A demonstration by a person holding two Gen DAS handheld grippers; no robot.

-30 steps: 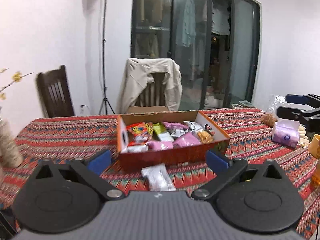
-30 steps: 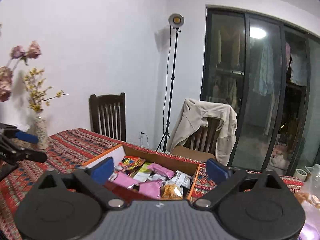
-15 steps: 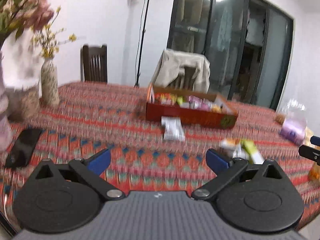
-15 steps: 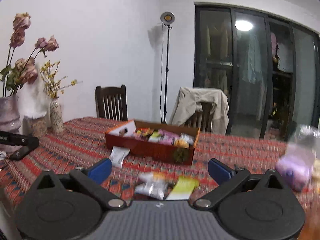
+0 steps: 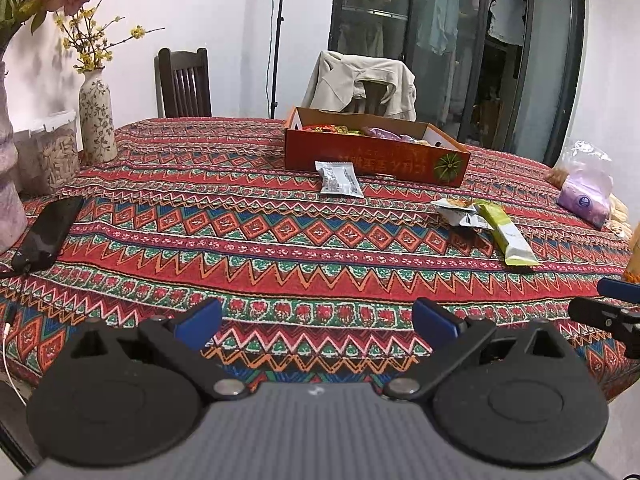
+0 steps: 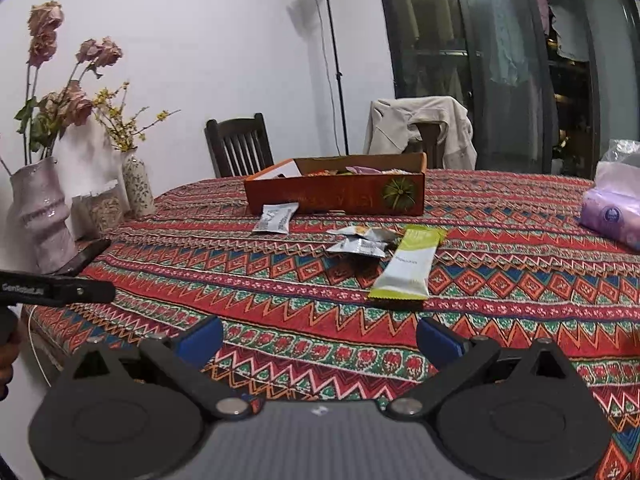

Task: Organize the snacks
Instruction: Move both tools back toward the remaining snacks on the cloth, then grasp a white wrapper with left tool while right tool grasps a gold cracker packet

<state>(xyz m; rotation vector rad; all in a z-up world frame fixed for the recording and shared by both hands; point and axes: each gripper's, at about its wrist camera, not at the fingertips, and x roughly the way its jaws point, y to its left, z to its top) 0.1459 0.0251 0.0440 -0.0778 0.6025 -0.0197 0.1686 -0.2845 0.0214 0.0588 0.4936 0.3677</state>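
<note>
Orange cardboard snack box (image 5: 376,158), open-topped, holding assorted packets, on red patterned tablecloth (image 5: 280,240). White rectangular packet (image 5: 339,178) lies just before the box's front wall. Two crumpled silver packets (image 6: 362,241) and a green-and-white bar wrapper (image 6: 408,264) lie nearer than the box, toward its right end. Left gripper (image 5: 316,320): fingers apart, empty, well short of the box. Right gripper (image 6: 318,334): likewise apart, empty.
</note>
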